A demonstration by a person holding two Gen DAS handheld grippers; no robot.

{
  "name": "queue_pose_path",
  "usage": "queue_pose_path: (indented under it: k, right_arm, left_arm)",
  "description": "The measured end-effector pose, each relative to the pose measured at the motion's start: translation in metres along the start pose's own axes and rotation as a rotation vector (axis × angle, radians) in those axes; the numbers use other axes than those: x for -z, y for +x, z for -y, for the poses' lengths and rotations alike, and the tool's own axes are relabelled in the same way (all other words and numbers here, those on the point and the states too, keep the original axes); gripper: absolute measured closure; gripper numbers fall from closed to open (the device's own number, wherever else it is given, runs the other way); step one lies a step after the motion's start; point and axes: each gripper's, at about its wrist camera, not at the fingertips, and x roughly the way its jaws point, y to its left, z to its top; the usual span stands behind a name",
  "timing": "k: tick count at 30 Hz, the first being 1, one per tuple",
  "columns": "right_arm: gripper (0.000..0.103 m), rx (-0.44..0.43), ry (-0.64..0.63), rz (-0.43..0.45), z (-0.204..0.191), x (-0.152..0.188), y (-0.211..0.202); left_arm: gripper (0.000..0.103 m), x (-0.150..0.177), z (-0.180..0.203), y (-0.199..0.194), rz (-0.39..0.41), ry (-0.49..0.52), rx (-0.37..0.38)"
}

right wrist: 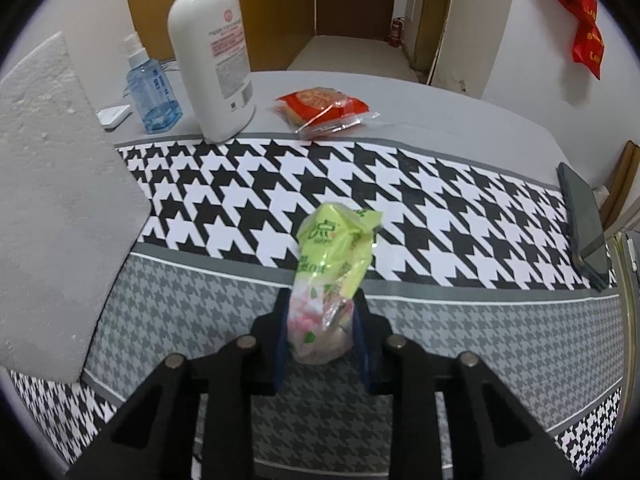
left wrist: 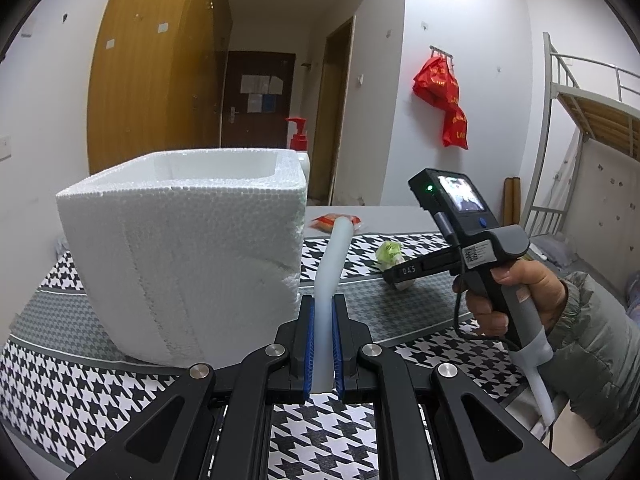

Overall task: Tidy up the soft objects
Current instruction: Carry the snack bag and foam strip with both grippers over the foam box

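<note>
I keep left claw [left wrist: 322,344] clamped on the pale silicone strip [left wrist: 330,276] beside the foam box [left wrist: 188,264], ready to drop | right claw [right wrist: 322,332] pinches the green snack bag [right wrist: 334,264] on the tabletop [right wrist: 440,216] for lifting | 2 soft items gripped.

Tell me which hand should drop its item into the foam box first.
Left, probably. Its gripper is shut on the tube right beside the box. The right gripper has only just pinched the green packet, low over the cloth.
</note>
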Motion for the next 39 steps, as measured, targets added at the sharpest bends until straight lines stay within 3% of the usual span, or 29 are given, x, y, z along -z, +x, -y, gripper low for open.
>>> queue_pose_path:
  k: [15, 25, 39]
  right_arm:
    - [0.071, 0.002, -0.007, 0.154, 0.008, 0.030, -0.078]
    - [0.071, -0.012, 0.007, 0.333, 0.001, 0.065, -0.136]
    - [0.071, 0.031, 0.043, 0.512, -0.024, 0.110, -0.181]
  left_arm:
    - [0.095, 0.001, 0.002, -0.016, 0.011, 0.015, 0.019]
    - [0.095, -0.006, -0.002, -0.029, 0.014, 0.035, 0.041]
    - [0.095, -0.017, -0.016, -0.045, 0.032, 0.084, 0.095]
